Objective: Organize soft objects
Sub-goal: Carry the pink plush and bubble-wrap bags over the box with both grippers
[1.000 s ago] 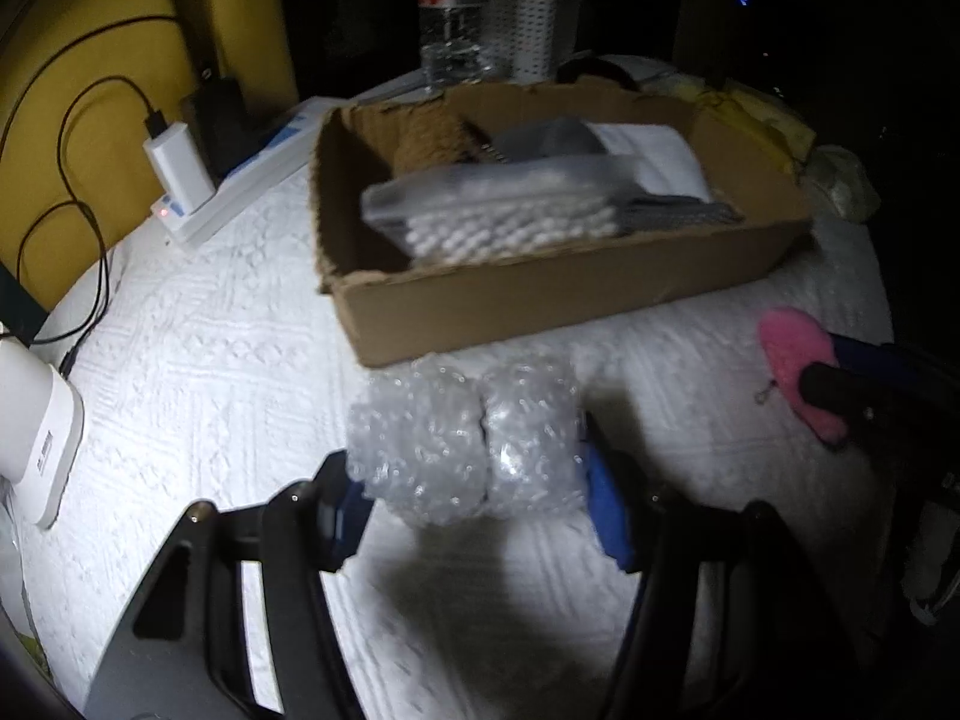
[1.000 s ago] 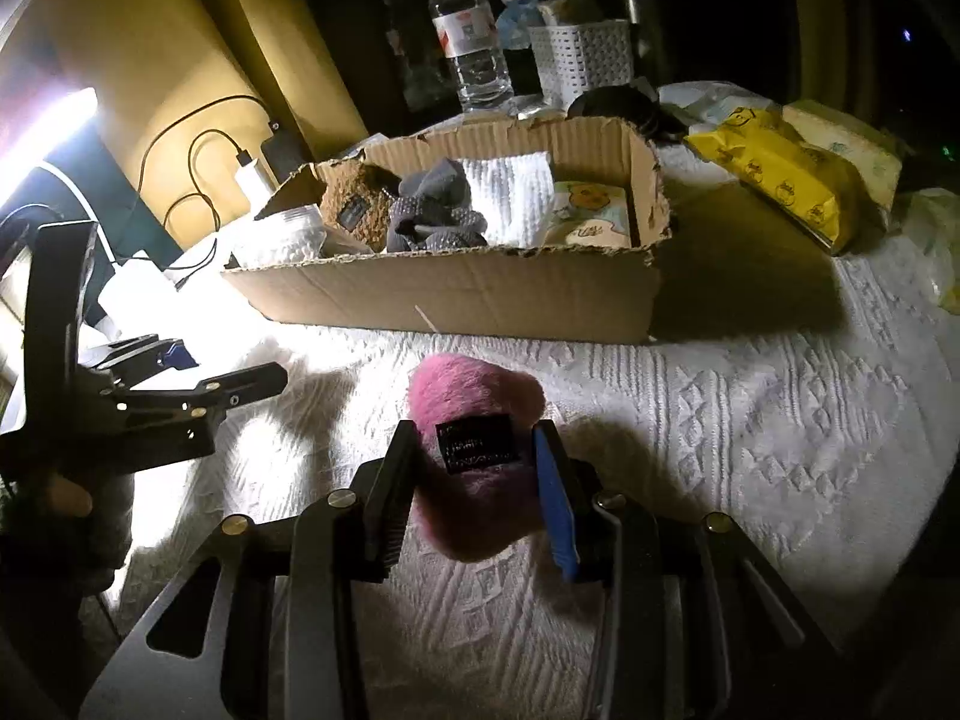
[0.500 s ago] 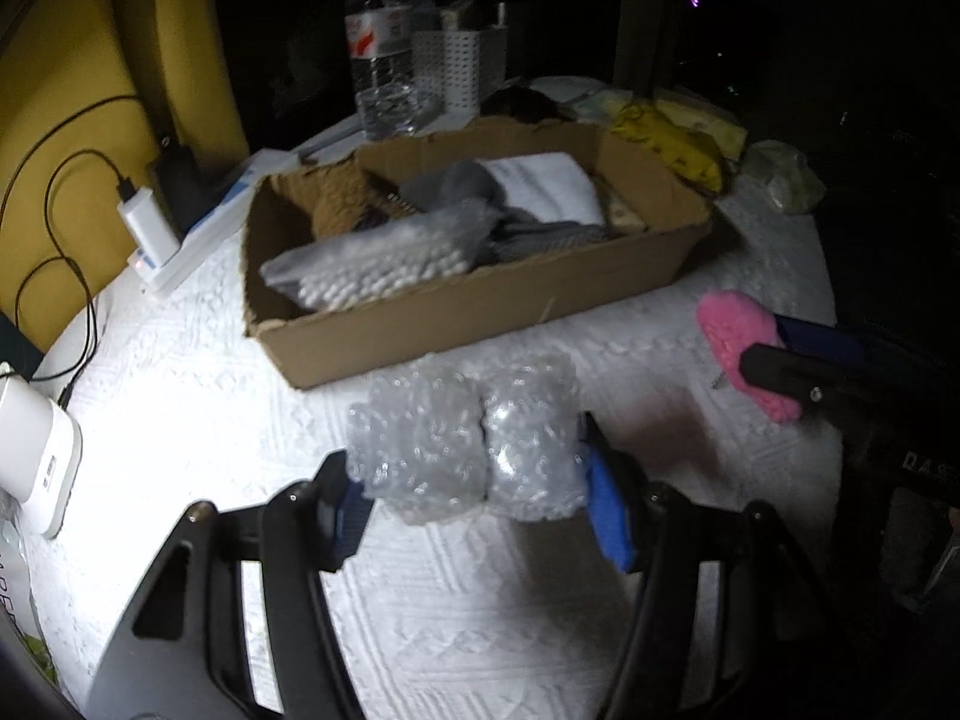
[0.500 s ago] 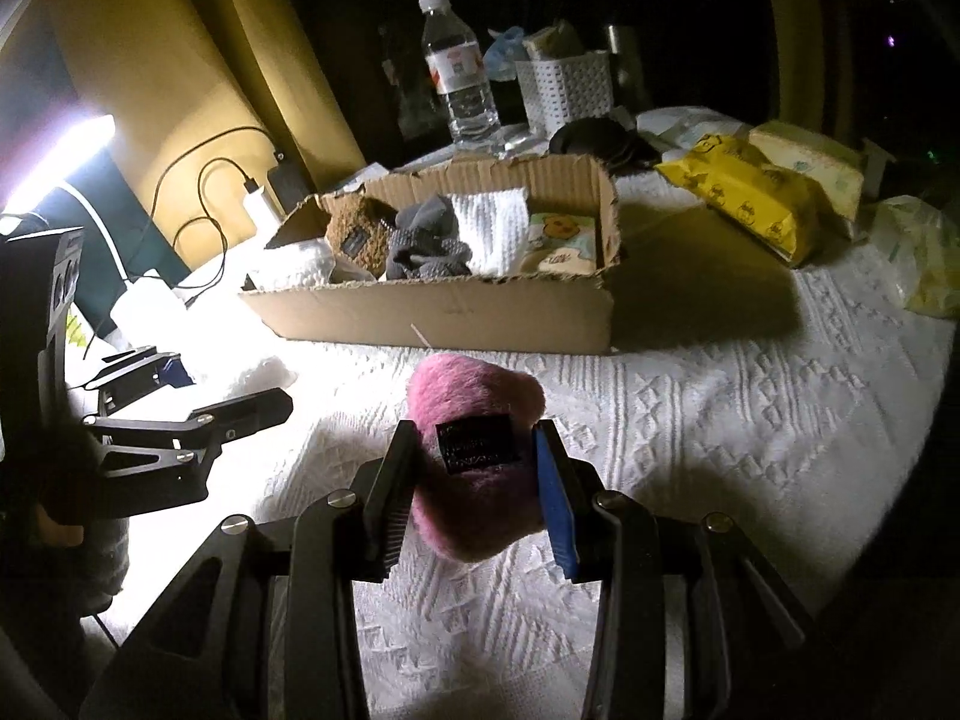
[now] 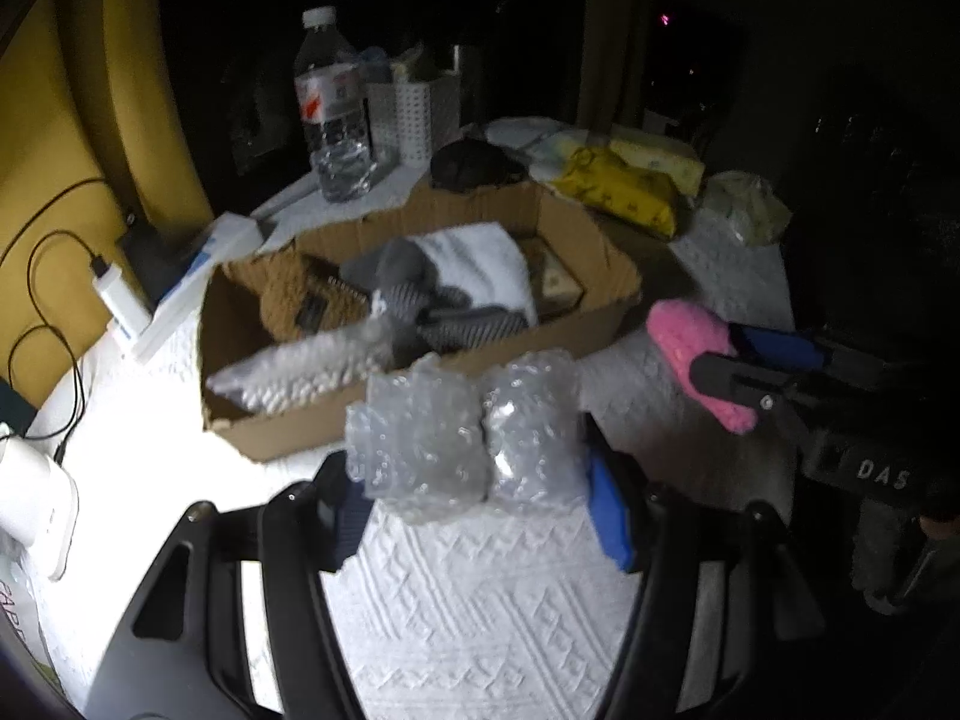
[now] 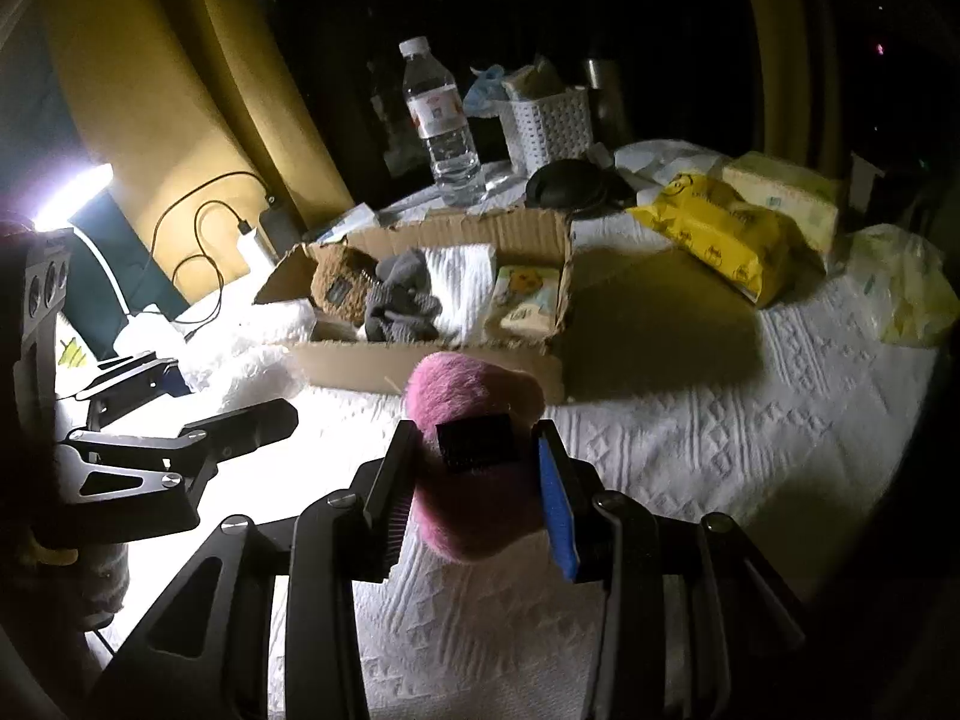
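The room is dark beyond the lit cloth (image 6: 690,450), and at far left a lamp (image 6: 72,195) glares so hard that whatever lies under it washes out to white. The charger (image 5: 123,300) and its cable sit at the table's left edge, partly cut off. The cardboard box (image 6: 432,360) stands near the middle of the table; in it, left to right, lie a bag of white buds (image 5: 300,369) leaning on the near wall, a brown fuzzy piece (image 6: 339,285), grey socks (image 6: 399,300), a white towel (image 6: 465,285) and a small printed pack (image 6: 528,297). Behind the box stand a water bottle (image 6: 441,126) and a white basket (image 6: 552,126), whose contents are too dim to name. Right of the box lie a yellow pack (image 6: 720,234) and pale bags, their edges lost in shadow. The left gripper (image 5: 474,498) is clamped on a bubble wrap roll (image 5: 462,438), held above the cloth just before the box. The right gripper (image 6: 474,492) is closed tight on a pink puff (image 6: 474,396), also held up in front of the box.
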A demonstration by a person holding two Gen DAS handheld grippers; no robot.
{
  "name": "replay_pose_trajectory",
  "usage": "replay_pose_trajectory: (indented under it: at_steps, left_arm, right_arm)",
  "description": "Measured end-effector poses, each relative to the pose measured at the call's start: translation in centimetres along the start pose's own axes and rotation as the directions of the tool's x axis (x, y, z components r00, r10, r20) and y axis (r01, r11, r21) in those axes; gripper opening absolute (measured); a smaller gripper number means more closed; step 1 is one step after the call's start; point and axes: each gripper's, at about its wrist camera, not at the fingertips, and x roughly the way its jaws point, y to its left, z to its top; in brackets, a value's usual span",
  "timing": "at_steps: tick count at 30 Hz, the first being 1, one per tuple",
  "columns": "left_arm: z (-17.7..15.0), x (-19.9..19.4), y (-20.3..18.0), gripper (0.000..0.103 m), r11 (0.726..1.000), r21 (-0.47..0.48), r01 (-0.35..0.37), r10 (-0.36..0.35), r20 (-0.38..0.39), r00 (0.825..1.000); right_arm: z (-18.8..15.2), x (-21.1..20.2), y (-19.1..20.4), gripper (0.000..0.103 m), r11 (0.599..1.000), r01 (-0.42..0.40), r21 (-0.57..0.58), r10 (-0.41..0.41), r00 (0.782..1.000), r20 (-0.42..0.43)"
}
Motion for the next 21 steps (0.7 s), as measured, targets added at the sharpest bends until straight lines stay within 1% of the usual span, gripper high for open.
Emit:
replay_pose_trajectory:
  at_steps: [11, 21]
  left_arm:
    - [3.1, 0.9, -0.4, 0.062, 0.999, -0.028, 0.021, -0.019, 0.048, 0.999]
    - [5.4, 3.2, 0.4, 0.062, 0.998, -0.044, 0.035, -0.033, 0.058, 0.998]
  right_arm:
    - [2.9, 0.4, -1.2, 0.040, 1.000, -0.005, -0.003, 0.005, 0.999, 0.033]
    - [5.0, 2.5, -1.7, 0.040, 1.000, -0.009, -0.010, 0.009, 0.999, 0.032]
